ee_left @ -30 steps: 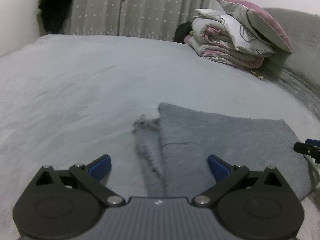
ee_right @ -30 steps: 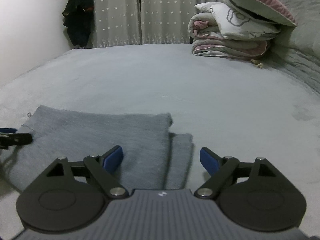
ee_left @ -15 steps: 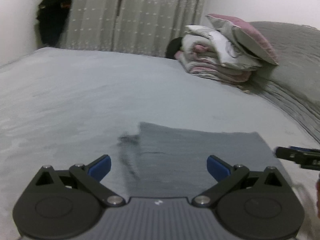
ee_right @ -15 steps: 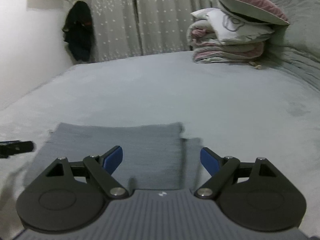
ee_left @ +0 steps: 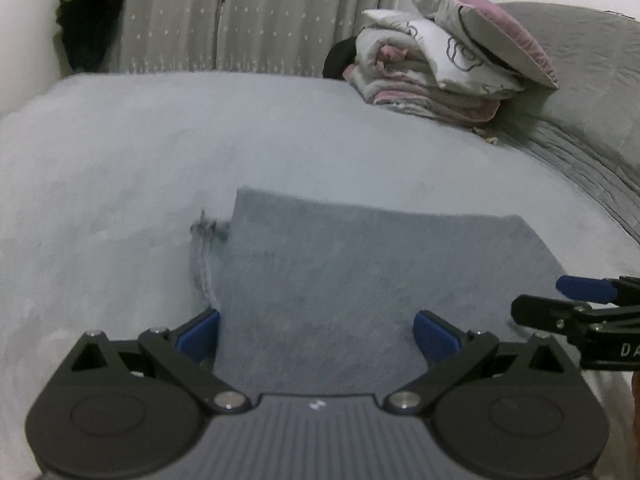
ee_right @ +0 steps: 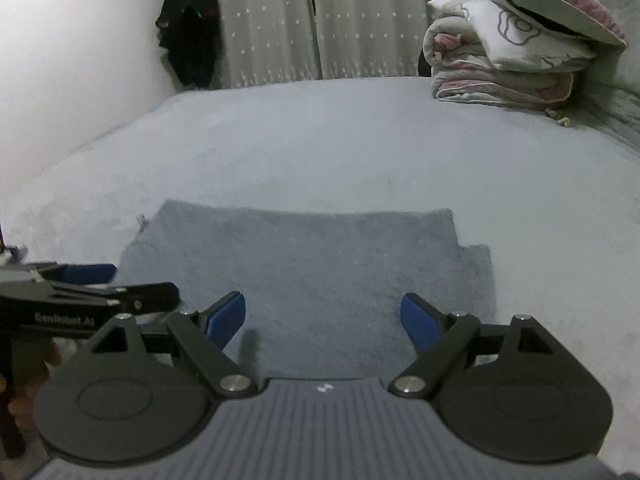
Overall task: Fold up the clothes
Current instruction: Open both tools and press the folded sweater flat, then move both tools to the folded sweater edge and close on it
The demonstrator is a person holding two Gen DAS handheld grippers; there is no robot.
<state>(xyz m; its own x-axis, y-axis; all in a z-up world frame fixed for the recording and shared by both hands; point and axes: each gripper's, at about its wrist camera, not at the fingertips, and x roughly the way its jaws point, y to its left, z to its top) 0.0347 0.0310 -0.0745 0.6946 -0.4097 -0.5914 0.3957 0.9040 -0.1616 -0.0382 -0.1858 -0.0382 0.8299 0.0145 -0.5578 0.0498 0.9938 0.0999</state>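
The folded garment [ee_right: 312,276] is a fuzzy, matt grey knit, frayed at one edge. The bed [ee_right: 320,148] under it wears a soft, napped pale cloth (fleece-like). Each claw, left [ee_left: 316,334] and right [ee_right: 322,320], is matt black plastic with smooth blue pads [ee_right: 226,316] and shiny metal pivot pins. The curtain [ee_right: 280,20] is thin patterned fabric; the stacked bedding [ee_right: 504,56] looks quilted cotton.

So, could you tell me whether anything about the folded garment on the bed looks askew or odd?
Slightly. The folded grey garment lies flat on the bed, but its layers are not aligned: a lower layer sticks out past the right edge, and a frayed strip peeks out on the left. Nothing else stands out.
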